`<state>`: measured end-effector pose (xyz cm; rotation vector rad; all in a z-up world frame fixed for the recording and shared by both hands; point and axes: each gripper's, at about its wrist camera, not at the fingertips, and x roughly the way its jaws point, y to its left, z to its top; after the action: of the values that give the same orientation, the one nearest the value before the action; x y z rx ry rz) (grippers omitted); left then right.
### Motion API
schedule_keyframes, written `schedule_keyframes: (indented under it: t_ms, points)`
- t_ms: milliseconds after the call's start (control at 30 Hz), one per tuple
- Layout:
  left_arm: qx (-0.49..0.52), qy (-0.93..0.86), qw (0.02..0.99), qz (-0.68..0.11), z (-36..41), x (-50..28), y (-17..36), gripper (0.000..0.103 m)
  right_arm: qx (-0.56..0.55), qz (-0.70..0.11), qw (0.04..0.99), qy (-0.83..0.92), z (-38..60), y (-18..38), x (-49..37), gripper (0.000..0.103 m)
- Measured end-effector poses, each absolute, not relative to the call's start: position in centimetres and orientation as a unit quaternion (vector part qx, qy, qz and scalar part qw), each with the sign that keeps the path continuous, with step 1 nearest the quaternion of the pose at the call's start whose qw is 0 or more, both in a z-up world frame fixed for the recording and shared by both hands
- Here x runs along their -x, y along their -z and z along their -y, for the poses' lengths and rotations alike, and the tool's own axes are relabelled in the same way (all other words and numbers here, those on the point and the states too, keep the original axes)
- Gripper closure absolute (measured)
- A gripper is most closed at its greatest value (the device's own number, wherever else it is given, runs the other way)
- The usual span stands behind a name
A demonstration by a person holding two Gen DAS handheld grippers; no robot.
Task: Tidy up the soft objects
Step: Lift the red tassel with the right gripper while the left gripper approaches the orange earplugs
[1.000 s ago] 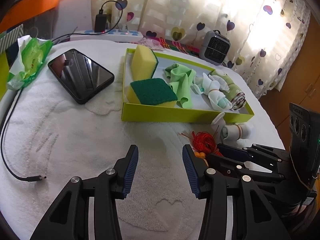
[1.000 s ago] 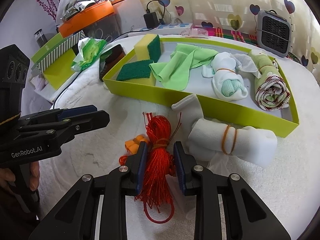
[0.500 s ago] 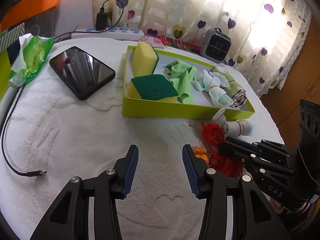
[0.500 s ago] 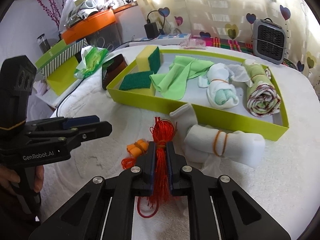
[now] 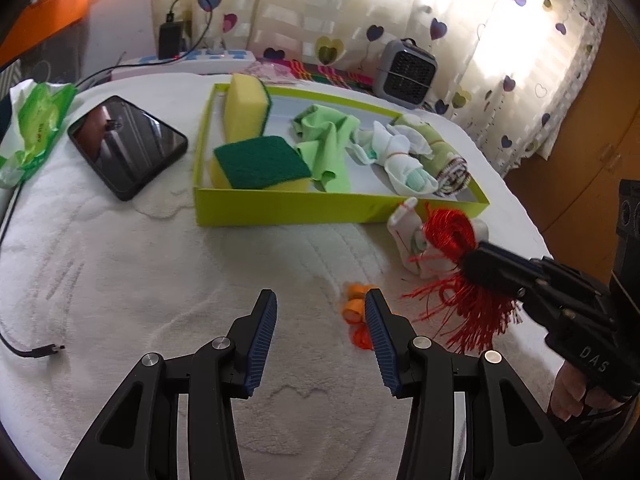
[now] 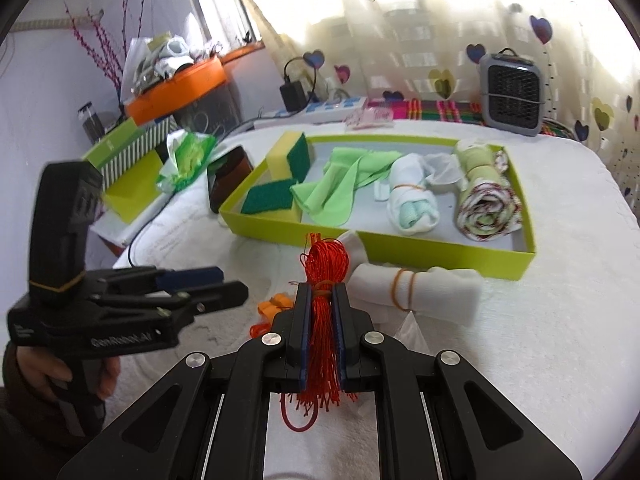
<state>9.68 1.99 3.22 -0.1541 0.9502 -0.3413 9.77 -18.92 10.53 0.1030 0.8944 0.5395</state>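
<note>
My right gripper (image 6: 321, 294) is shut on a red thread bundle (image 6: 325, 264) and holds it above the white towel; it also shows in the left wrist view (image 5: 452, 236). My left gripper (image 5: 318, 312) is open and empty, low over the towel. A small orange bundle (image 5: 355, 312) lies by its right finger. A white rolled cloth with rubber bands (image 6: 416, 286) lies in front of the lime tray (image 6: 440, 248). The tray holds two sponges (image 5: 256, 162), a green cloth (image 5: 328, 140), a white sock roll (image 5: 404, 164) and a rolled towel (image 6: 486, 200).
A black phone (image 5: 126, 144) and a green tissue pack (image 5: 32, 124) lie left of the tray. A black cable end (image 5: 36, 350) lies at the left. A small grey heater (image 5: 408, 68) and a power strip (image 5: 192, 58) stand behind, by the curtain.
My right gripper closed on the red thread bundle and lifted it off the towel. The left gripper stayed open and nearly still.
</note>
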Motion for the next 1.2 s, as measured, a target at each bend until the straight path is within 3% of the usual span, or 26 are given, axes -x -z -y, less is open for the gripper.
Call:
schedule_keyframes:
  t_ms: [1200]
  points:
    - [-0.012,0.141,0.872,-0.468,2.7,-9.8,-2.1,0.059,-0.081,-0.398,0.884,-0.233,22.7,-11.7,-8.5,0.093]
